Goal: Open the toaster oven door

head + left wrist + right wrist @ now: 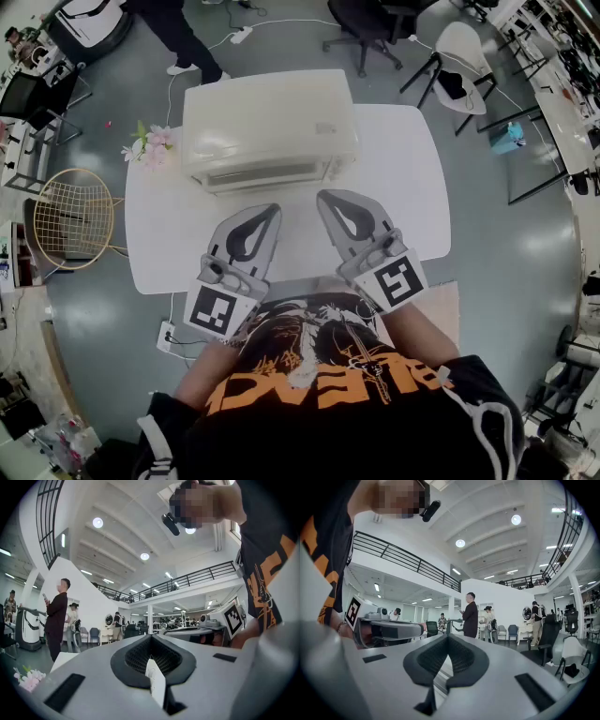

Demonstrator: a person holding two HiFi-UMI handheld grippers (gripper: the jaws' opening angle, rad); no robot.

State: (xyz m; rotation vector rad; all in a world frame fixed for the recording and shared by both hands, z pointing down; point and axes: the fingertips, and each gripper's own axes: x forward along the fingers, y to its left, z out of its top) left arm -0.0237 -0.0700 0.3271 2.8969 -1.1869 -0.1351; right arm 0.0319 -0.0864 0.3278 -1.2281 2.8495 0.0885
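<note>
Cream boxy toaster oven (270, 127) sits shut on white tabletop (398, 187). Left gripper (271, 210) and right gripper (324, 197) are clenched, empty; unopened, they could shove the oven backward.

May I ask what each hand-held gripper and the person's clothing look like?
The left hand-held gripper and right hand-held gripper are light grey with black teardrop-shaped linings and black-and-white marker cubes. The person wears a black, orange-printed T-shirt.
</note>
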